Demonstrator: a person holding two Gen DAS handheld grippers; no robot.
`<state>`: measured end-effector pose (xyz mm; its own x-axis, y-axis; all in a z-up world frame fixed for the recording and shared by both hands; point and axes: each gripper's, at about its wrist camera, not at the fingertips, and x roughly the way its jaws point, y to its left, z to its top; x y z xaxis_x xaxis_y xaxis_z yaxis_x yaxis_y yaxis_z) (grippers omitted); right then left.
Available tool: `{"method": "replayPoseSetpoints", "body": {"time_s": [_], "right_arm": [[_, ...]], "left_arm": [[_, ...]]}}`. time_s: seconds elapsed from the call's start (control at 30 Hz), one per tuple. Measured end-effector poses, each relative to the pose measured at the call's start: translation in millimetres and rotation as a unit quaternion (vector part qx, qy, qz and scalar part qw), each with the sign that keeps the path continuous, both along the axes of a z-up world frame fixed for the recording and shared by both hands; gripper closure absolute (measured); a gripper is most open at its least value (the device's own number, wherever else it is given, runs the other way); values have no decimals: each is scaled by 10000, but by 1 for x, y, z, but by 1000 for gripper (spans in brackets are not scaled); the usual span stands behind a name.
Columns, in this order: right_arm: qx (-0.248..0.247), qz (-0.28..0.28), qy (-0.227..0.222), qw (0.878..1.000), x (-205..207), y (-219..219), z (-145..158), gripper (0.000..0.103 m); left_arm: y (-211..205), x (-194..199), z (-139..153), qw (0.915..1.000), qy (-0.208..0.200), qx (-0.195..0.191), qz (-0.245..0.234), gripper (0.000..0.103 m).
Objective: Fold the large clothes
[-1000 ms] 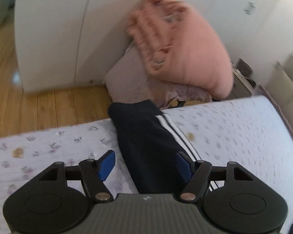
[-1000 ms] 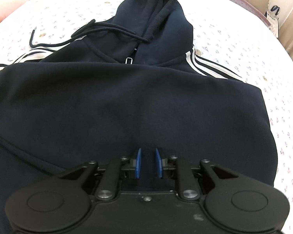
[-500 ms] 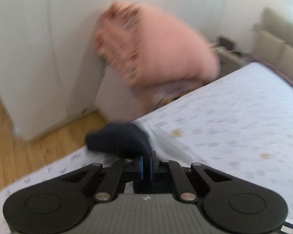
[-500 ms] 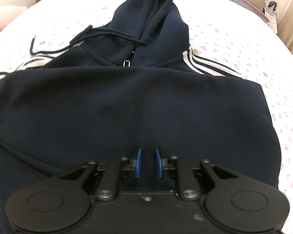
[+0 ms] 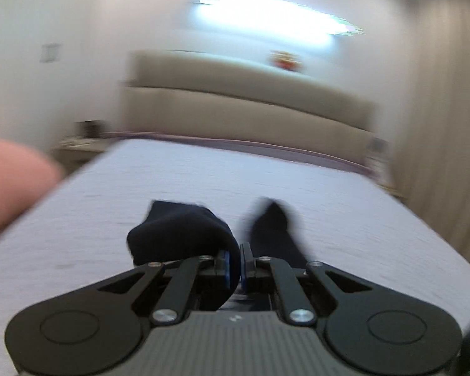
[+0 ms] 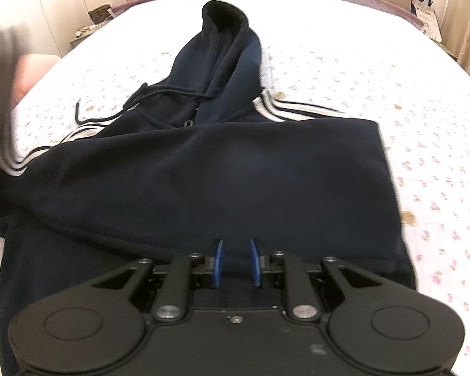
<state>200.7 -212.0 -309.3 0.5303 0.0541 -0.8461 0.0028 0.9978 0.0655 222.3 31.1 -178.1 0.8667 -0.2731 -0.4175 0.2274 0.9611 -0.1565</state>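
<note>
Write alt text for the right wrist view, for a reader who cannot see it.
A navy hoodie with white sleeve stripes lies on a floral bedsheet, hood pointing away from the camera. The right gripper pinches the fabric of its near hem between blue pads. At far left, a blurred striped sleeve is lifted off the bed.

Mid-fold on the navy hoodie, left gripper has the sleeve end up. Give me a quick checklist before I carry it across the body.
1. Left gripper shut on the sleeve cuff: ok, dark fabric is pinched between the pads.
2. Right gripper pinning the hoodie at the hem: cannot tell; the pads stand slightly apart over the fabric, contact unclear.
3. Folded body lying flat: ok, only soft creases near the left side.
4. Hood and drawstring away from the landing area: ok, both lie beyond the folded body.
5. Bed free around the garment: ok.
6. Left wrist view sharp enough to aim: not ok, heavily blurred.
</note>
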Motion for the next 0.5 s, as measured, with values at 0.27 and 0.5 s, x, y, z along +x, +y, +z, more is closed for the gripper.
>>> {"method": "replayPoseSetpoints", "body": {"time_s": [0.27, 0.5], "right_arm": [[176, -366, 146, 9991, -30, -59, -7, 80], [816, -486, -358, 9948, -18, -92, 4, 53]], "left_arm": [[-148, 3, -125, 9691, 1751, 903, -1485, 49], [-110, -26, -115, 9681, 2153, 937, -869, 44]]}}
